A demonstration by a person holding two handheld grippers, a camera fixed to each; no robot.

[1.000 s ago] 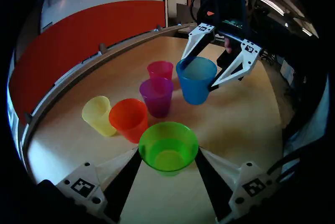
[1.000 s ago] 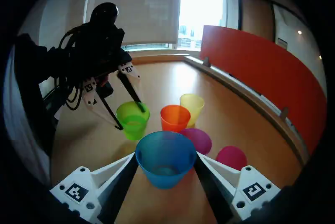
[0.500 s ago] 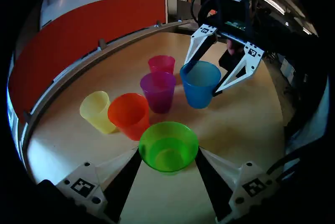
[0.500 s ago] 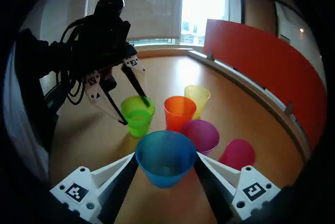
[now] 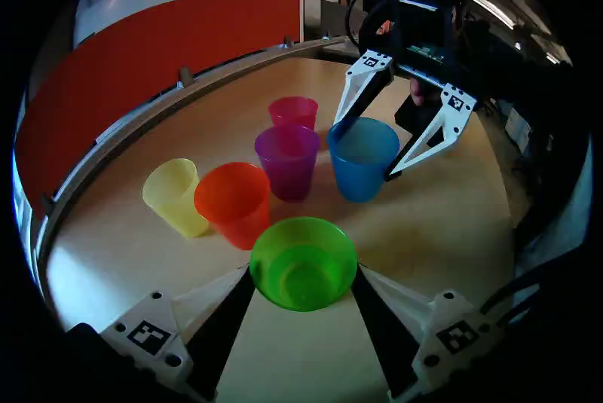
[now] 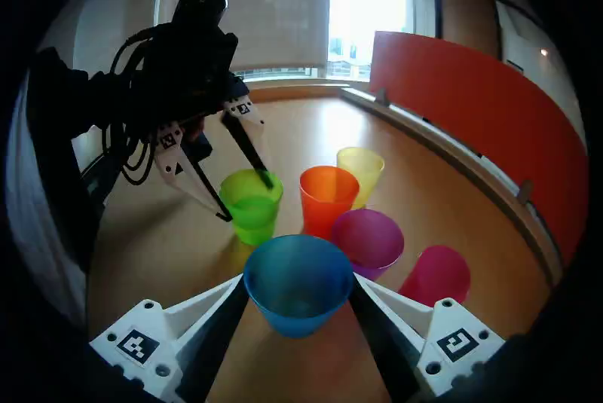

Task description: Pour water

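You've got the left gripper (image 5: 303, 271) pinching the green cup (image 5: 303, 261) near the orange cup (image 5: 234, 203), and the right gripper (image 6: 298, 282) pinching the blue cup (image 6: 298, 294); both upright over the table (image 5: 452, 215); no tilt, so I'd say the pour's all ahead; can't tell if either holds water, or if they're lifted.

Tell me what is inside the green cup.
Inside the green cup, held by the left gripper, only its own green bottom shows; clear water, if any, cannot be made out.
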